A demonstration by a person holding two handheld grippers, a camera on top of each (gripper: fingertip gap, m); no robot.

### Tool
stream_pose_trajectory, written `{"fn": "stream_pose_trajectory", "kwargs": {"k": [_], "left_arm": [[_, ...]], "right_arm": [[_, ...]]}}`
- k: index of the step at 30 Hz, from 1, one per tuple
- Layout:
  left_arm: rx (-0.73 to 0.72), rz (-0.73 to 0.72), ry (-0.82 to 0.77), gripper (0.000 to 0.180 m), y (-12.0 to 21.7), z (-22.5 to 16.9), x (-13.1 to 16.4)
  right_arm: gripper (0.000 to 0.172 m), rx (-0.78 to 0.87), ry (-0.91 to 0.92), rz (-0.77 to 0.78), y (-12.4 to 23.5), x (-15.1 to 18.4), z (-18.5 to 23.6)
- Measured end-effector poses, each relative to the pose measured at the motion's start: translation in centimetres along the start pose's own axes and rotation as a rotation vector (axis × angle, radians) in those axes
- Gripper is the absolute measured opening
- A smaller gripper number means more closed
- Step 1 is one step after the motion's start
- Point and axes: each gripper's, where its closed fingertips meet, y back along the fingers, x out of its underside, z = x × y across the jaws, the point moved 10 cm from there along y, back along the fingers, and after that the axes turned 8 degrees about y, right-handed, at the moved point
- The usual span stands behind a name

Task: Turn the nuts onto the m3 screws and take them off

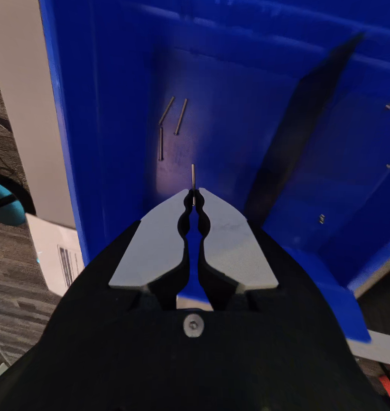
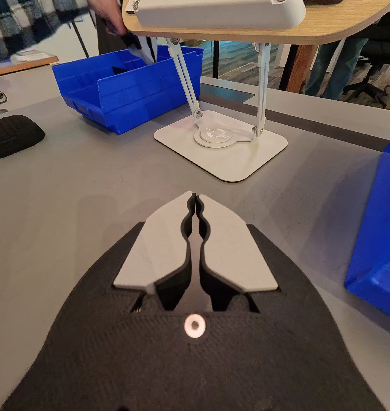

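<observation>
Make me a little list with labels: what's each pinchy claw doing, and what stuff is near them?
Left gripper: shut on a thin metal pin, which sticks out past its tips
Under it: blue bin, divided by a wall
Loose in bin: three more pins
Right gripper: shut, holding nothing, above the grey table
Ahead of it: white stand and the blue bin
Far right: second blue bin
</observation>
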Motion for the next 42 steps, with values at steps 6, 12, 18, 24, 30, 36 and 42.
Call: {"fn": "stream_pose_trajectory", "kwargs": {"k": [6,12,18,24,30,36,42], "left_arm": [[-0.021,-0.103,-0.049,0.002,6.6,-6.5,2.8],[-0.007,-0.160,-0.195,0.002,9.1,-16.4,3.1],[0.036,-0.186,-0.382,0.002,6.7,-26.5,-0.3],[0.082,-0.137,-0.539,0.002,1.2,-33.9,-5.4],[0.133,-0.114,-0.527,0.002,-2.4,-36.8,-8.9],[0.135,-0.119,-0.475,0.002,-3.7,-37.7,-9.9],[0.160,-0.125,-0.472,0.002,-3.9,-37.8,-10.0]], "right_arm": [[0.000,-0.020,-0.012,0.004,-0.1,0.0,-0.1],[0.000,-0.060,-0.029,0.000,-0.1,0.1,-0.2],[0.000,-0.071,-0.008,0.000,-0.1,0.0,0.1],[0.000,-0.073,-0.009,-0.003,-0.1,0.0,0.1],[0.000,-0.080,0.003,0.002,-0.2,0.0,0.3],[0.000,-0.089,0.001,0.007,-0.2,0.0,0.3],[0.000,-0.091,0.003,0.008,-0.3,0.1,0.3]]}}
